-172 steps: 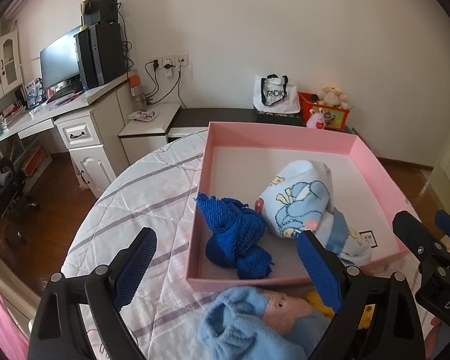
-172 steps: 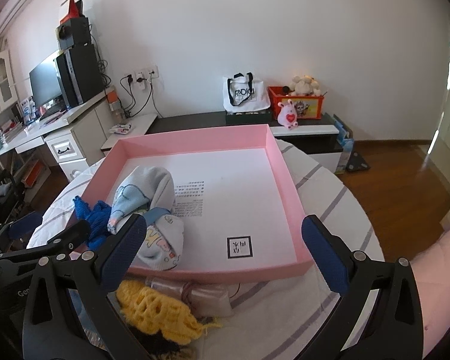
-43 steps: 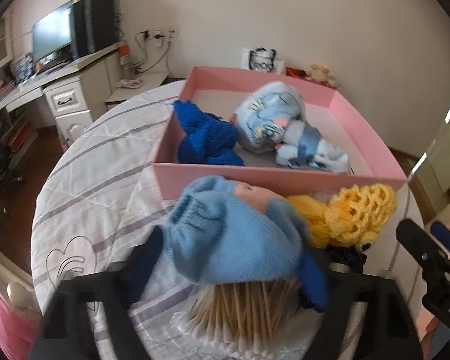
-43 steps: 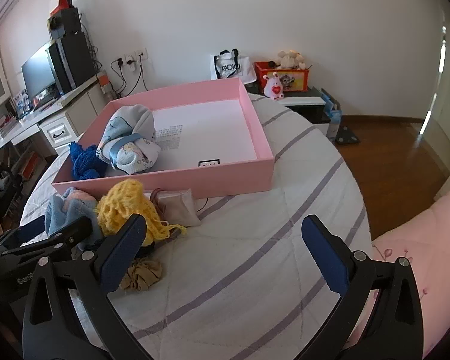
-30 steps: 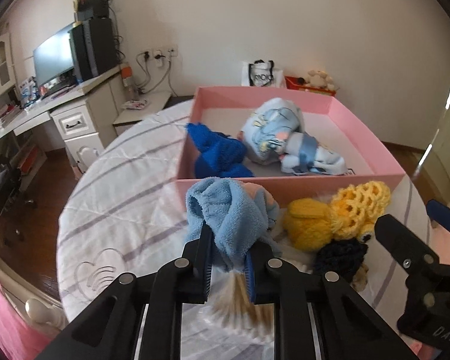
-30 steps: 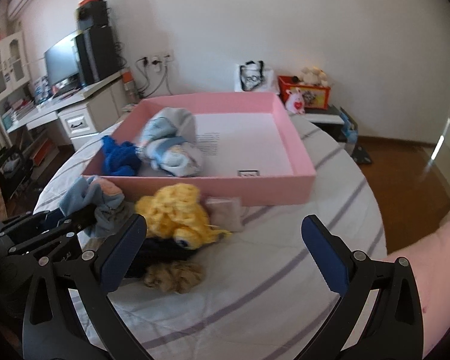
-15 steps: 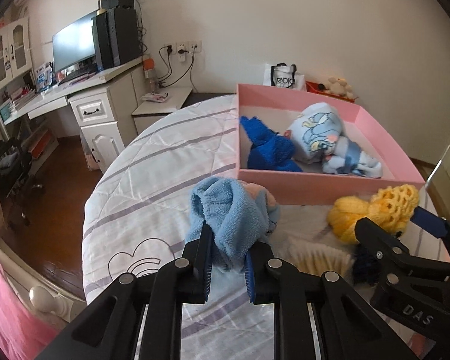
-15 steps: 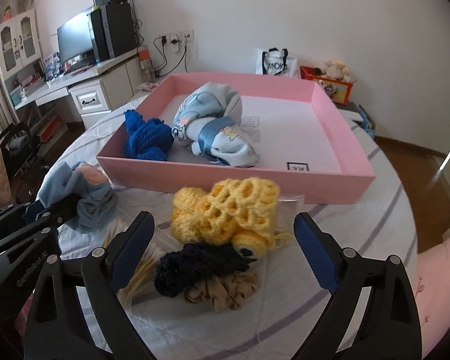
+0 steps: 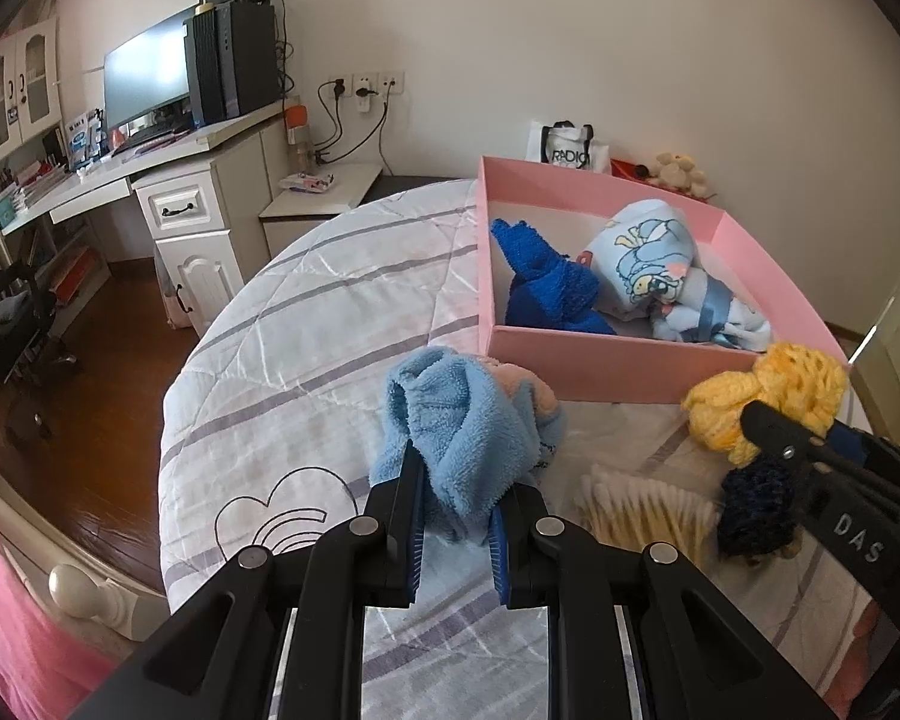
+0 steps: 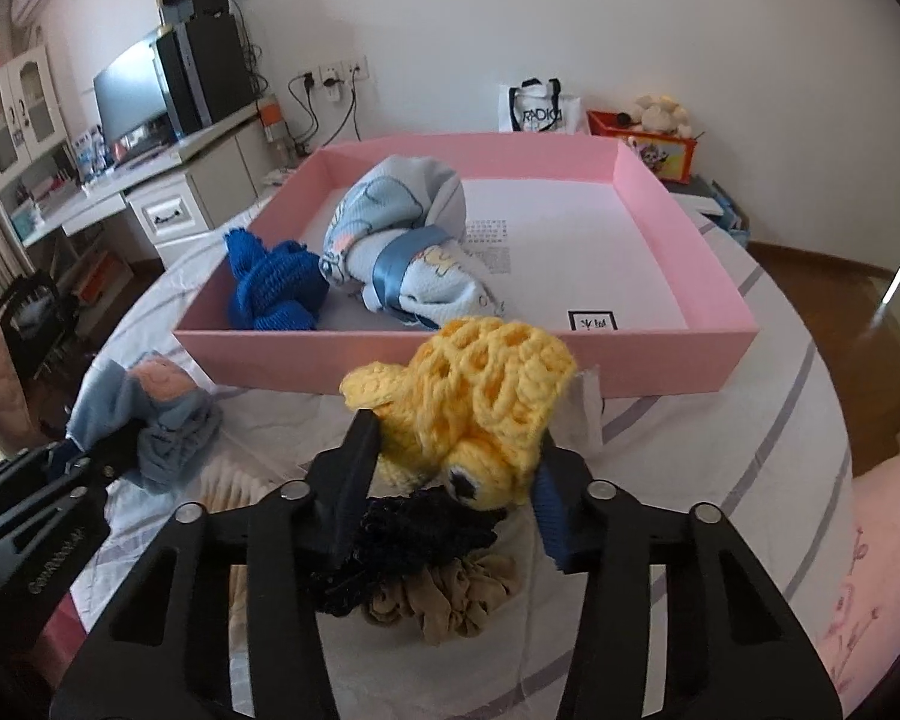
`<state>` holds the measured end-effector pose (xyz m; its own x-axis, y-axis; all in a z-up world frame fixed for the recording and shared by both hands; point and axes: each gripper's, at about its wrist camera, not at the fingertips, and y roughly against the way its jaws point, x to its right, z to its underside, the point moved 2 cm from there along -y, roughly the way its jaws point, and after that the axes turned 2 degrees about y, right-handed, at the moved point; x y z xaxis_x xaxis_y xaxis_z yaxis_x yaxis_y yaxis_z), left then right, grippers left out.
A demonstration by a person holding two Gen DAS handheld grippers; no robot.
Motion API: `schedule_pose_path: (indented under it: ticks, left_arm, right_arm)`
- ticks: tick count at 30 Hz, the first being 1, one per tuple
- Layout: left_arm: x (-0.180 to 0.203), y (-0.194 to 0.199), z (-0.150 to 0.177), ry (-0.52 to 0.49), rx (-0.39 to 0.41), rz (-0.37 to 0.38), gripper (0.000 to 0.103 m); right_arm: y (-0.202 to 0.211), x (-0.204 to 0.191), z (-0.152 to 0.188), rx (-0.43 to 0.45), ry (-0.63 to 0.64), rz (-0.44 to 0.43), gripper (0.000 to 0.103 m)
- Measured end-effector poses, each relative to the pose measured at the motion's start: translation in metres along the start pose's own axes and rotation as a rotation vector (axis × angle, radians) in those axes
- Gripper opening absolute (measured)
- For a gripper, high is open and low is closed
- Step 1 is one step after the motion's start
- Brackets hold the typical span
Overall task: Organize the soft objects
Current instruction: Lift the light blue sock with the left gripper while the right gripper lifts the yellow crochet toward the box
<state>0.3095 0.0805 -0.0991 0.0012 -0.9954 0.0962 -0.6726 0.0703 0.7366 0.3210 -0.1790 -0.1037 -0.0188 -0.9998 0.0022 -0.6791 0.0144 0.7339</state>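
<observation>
Two-handed pick at the near edge of a round table under a white quilted cover with grey stripes (image 9: pixel 330 324). The left gripper (image 9: pixel 456 525) is clamped on a light blue fleece soft toy with a peach patch (image 9: pixel 468 420), which bunches between the pads. The right gripper (image 10: pixel 450 480) has just been closing its jaws around a yellow crocheted yarn toy (image 10: pixel 468 396), and its pads now press the toy's flanks. Both toys look light, limp and compressible, so a hold deep in the bulk should serve better than on a loose loop. The shallow pink cardboard box (image 10: pixel 678 360), which holds a dark blue knitted piece (image 10: pixel 270 288) and a pale blue printed cloth bundle tied with ribbon (image 10: pixel 402 252), stands just beyond; its near wall must be cleared. A dark navy knitted item (image 10: pixel 402 540), a beige scrunchie (image 10: pixel 450 600) and a bundle of cotton swabs (image 9: pixel 648 510) lie beneath the yellow toy and may snag
</observation>
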Motion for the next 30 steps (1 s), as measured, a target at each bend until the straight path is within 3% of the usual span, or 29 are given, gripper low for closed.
schedule_pose_path:
  ticks: [4,6,16,30]
  left_arm:
    - [0.004,0.006,-0.001,-0.002,0.013,0.000,0.015]
    - [0.006,0.010,0.000,-0.004,0.021,-0.002,0.015]
    - [0.017,0.032,0.001,-0.009,0.056,-0.010,0.015]
    - [0.039,0.081,0.008,-0.025,0.139,-0.005,0.015]
  right_arm:
    - [0.009,-0.001,-0.004,0.030,0.004,0.003,0.037]
    - [0.014,0.001,-0.005,0.043,0.000,0.003,0.021]
    - [0.034,0.012,-0.003,0.084,-0.029,-0.017,0.022]
    - [0.091,0.026,-0.004,0.210,-0.042,-0.024,0.021]
